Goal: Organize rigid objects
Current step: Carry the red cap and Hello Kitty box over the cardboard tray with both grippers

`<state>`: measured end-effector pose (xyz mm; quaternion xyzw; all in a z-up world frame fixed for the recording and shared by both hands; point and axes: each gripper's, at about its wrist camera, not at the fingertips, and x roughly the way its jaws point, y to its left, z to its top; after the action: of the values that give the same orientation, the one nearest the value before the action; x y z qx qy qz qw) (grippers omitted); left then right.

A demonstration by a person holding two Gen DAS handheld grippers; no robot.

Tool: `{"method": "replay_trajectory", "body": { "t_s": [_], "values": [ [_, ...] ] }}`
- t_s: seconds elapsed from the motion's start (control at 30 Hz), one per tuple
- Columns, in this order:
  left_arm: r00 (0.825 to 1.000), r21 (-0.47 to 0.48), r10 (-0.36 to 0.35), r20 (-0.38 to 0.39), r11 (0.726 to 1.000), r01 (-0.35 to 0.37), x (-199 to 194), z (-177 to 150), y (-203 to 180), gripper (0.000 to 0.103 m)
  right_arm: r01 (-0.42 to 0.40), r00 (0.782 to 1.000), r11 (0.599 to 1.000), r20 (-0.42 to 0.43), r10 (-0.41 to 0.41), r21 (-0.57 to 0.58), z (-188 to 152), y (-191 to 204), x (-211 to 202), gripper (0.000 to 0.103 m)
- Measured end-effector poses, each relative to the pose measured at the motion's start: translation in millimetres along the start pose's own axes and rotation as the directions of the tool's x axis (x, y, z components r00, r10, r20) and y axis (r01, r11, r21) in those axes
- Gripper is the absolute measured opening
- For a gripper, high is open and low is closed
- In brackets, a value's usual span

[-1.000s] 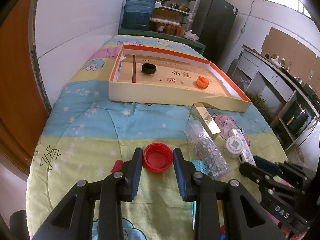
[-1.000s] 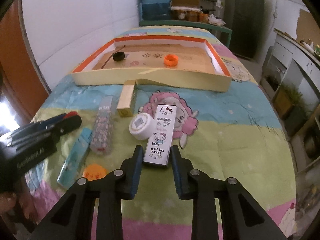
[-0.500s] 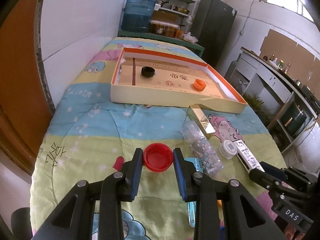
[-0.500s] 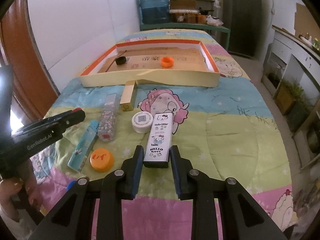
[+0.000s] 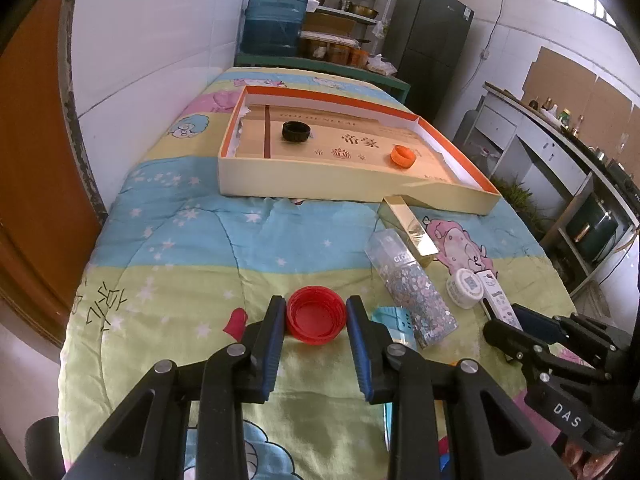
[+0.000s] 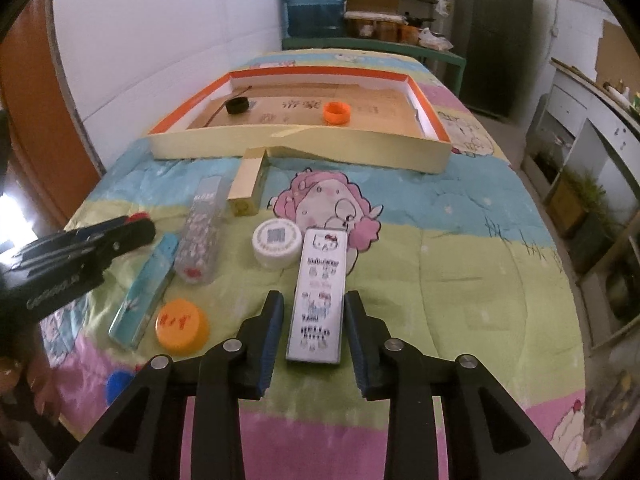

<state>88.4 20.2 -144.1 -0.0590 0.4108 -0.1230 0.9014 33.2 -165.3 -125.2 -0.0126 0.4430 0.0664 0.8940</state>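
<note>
My left gripper (image 5: 316, 316) is shut on a red bottle cap (image 5: 316, 312), open side up, just over the patterned quilt (image 5: 200, 264). A white Hello Kitty box (image 6: 318, 300) lies flat on the quilt between the fingers of my right gripper (image 6: 314, 302). Its jaws are opening, with a gap on each side of the box. A shallow cream tray with an orange rim (image 5: 320, 186) stands at the far end. It holds a black cap (image 5: 296, 131) and an orange cap (image 5: 403, 156).
Between the grippers and the tray lie a gold box (image 6: 248, 184), a clear glitter box (image 6: 202, 232), a white round jar (image 6: 277, 242), a teal box (image 6: 146, 288), a yellow-orange cap (image 6: 182, 324) and a blue cap (image 6: 120, 384). A white wall runs along the left.
The right gripper's pads, which pressed on the Hello Kitty box, have come off it and it now lies loose between them. The left gripper still grips the red cap.
</note>
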Motion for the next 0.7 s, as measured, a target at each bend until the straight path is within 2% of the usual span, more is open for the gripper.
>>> {"method": "replay_trajectory", "body": {
  "t_s": [0.07,0.23,0.7],
  "values": [
    [1.0,-0.008,-0.006,0.006,1.0,0.006,-0.8,-0.4,1.2,0.031,0.001,1.0,1.0,0.005,-0.001,0.013,0.8,-1.9,-0.5,0.026],
    [0.999,-0.007,-0.007,0.032,1.0,0.008,-8.8,3.3,-0.9,0.031,-0.036,0.999,0.998,0.014,0.035,0.044,1.2,-7.0,-5.6,0.026],
    [0.993,0.021,0.047,0.111,0.999,-0.05,-45.6,34.6,-18.7,0.031,-0.074,0.991,0.996,0.116,0.068,0.053,27.5,-10.3,-38.7,0.026]
  ]
}}
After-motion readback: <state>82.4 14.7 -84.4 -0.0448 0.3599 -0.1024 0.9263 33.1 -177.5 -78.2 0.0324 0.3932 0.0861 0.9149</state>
